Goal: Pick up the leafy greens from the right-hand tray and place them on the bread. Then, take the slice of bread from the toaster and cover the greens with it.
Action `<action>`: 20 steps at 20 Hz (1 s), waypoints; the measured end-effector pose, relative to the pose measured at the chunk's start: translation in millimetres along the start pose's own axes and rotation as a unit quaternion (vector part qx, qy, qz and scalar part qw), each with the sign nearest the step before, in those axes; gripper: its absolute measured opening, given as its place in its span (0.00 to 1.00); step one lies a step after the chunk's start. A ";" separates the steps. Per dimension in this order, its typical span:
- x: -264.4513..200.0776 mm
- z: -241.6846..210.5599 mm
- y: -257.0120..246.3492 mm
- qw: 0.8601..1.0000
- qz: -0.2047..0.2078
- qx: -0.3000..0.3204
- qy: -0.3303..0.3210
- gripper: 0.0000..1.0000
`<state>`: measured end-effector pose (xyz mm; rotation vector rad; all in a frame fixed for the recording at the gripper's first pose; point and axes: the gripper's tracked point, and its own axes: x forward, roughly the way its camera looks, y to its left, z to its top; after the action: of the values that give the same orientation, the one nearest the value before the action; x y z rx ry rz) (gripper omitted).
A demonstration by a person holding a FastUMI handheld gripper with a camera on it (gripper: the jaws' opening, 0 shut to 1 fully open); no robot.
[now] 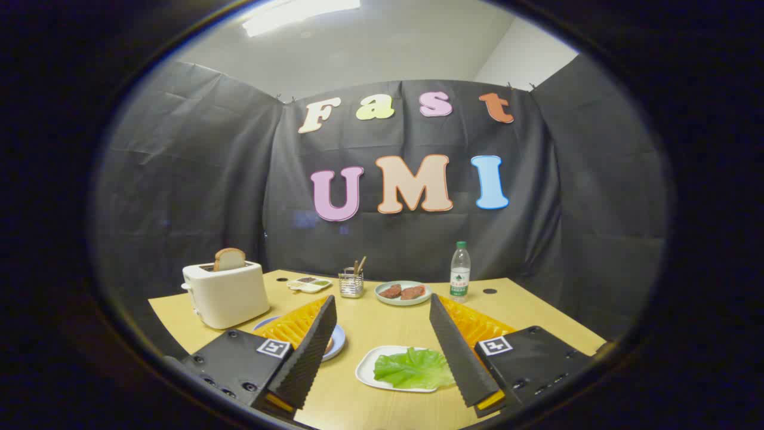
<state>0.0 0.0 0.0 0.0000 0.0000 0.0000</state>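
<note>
A green lettuce leaf (414, 368) lies on a white tray (365, 369) on the yellow table, low between my two fingers and nearer the right one. My gripper (382, 340) is open, held above the table, with nothing between the fingers. Behind the left finger, a blue plate (338, 341) shows at its rim, with a bit of bread (329, 344) just peeking out on it. At the table's left stands a white toaster (225, 294) with a slice of bread (229, 259) sticking up out of its slot.
Beyond the fingers, a pale green plate (403, 293) holds two pieces of meat. A mesh cup with sticks (351, 282) and a small sauce dish (309, 284) stand behind it to the left, and a water bottle (459, 270) to the right.
</note>
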 end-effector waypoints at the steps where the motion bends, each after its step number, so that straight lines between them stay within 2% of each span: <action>1: -1.9 2.4 -1.7 1.000 -0.003 -0.002 -0.001 0.98; 9: -11.3 12.2 -22.5 1.000 -0.027 0.000 -0.005 0.98; 20: -25.2 22.6 -36.5 0.998 -0.051 -0.033 0.024 0.98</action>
<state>-25.2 -36.5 22.6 -0.0663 0.0481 -0.1015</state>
